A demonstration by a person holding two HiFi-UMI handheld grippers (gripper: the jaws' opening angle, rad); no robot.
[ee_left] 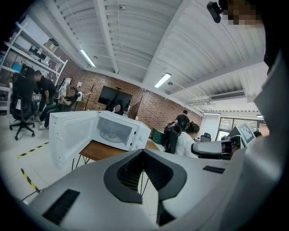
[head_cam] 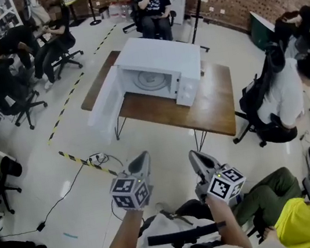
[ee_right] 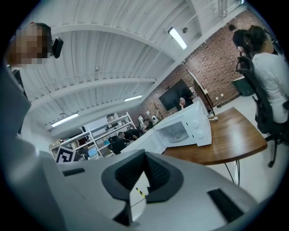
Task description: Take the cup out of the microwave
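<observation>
Both tools held well short of the open microwave (head_cam: 159, 61).
Left tool (head_cam: 142, 156) and right tool (head_cam: 195, 155), jaws together, hang over the floor (head_cam: 158, 140); ahead lie the worktop (head_cam: 216, 104) edge and the swung-out door (head_cam: 104, 102).

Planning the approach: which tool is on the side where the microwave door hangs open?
The left tool: in the head view the door stands open at the microwave's left; the right tool sits toward its control panel.

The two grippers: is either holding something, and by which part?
Nothing is held: the grey left gripper and grey right gripper both have jaws together, empty.
</observation>
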